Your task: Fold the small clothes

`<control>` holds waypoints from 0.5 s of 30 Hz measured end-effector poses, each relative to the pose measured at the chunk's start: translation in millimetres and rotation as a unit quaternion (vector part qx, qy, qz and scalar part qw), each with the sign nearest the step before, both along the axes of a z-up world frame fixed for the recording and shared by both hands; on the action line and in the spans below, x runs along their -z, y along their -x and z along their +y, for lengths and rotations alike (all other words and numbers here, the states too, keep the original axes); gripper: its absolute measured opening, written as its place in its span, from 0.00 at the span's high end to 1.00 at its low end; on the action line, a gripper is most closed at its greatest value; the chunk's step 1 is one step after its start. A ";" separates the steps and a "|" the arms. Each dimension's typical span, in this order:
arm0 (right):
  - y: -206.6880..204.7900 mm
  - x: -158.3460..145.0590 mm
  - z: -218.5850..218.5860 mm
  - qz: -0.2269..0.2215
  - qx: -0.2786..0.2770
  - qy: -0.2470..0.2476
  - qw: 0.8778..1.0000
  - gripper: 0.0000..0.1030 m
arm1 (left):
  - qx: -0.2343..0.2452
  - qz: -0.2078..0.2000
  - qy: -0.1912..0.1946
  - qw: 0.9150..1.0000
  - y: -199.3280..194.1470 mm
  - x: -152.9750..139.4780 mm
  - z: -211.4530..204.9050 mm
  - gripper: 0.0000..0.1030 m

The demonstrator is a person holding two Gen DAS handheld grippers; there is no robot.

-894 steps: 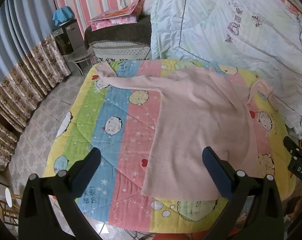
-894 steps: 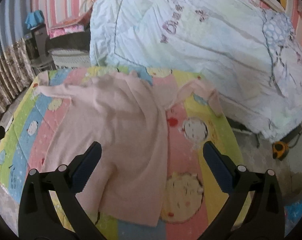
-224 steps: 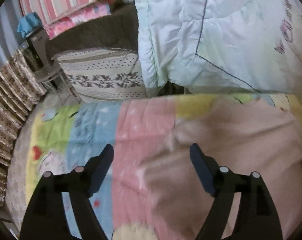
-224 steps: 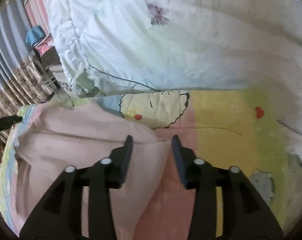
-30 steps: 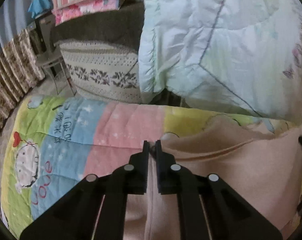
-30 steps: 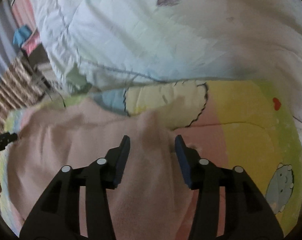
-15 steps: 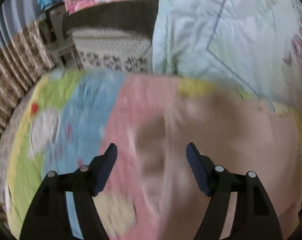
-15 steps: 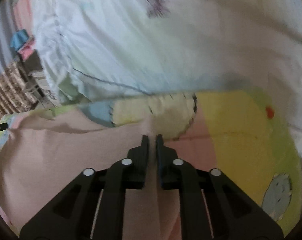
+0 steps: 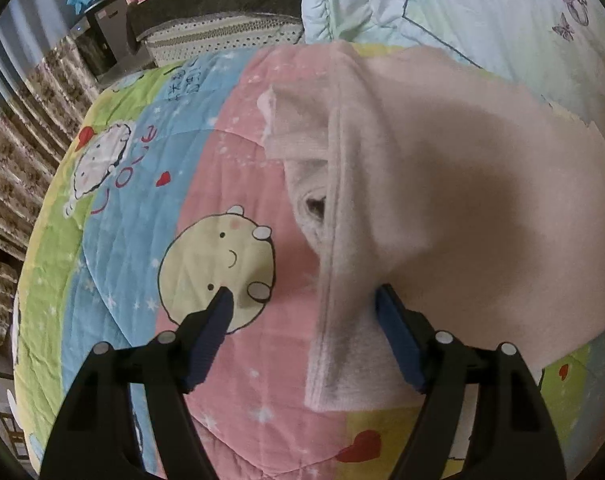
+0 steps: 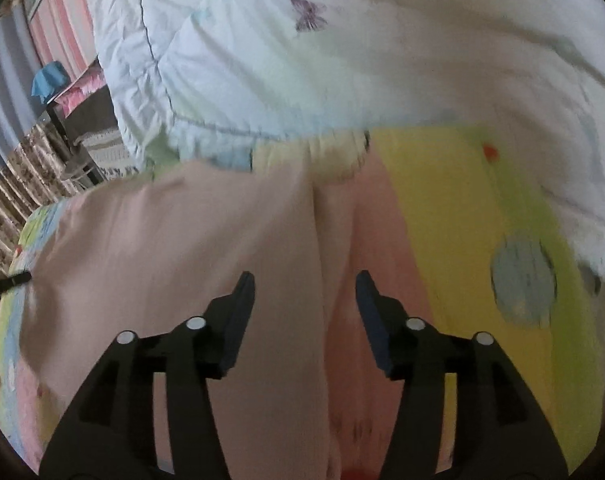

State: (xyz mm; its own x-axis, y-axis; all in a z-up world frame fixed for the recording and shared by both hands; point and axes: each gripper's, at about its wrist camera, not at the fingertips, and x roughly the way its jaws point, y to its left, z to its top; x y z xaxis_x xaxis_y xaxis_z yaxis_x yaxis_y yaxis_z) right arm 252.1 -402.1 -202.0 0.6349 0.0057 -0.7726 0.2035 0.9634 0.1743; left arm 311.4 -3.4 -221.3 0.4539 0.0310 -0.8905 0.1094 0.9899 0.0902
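- Both grippers have just let go: the left gripper and right gripper fingers stand released, jaws opening.
- The pink sweater lies folded over on the cartoon quilt, centre-right of the frame.
- This fold seems finished.

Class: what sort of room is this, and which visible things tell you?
Probably a bedroom: a pale quilted duvet lies behind a cartoon-print quilt, where a pink top is being folded, with curtains alongside.
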 end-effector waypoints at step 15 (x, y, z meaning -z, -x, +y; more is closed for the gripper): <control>27.5 11.8 19.6 0.049 -0.014 0.047 0.998 0.76 | -0.004 -0.027 0.003 1.000 -3.5 -71.1 -19.3 0.18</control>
State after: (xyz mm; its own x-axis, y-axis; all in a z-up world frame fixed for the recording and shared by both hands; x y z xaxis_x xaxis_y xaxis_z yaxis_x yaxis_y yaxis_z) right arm 224.6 -382.5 -213.8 0.5563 -0.0535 -0.8292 0.1883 0.9801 0.0631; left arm 314.9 -22.8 -150.2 0.5016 0.0294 -0.8646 0.0963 0.9913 0.0895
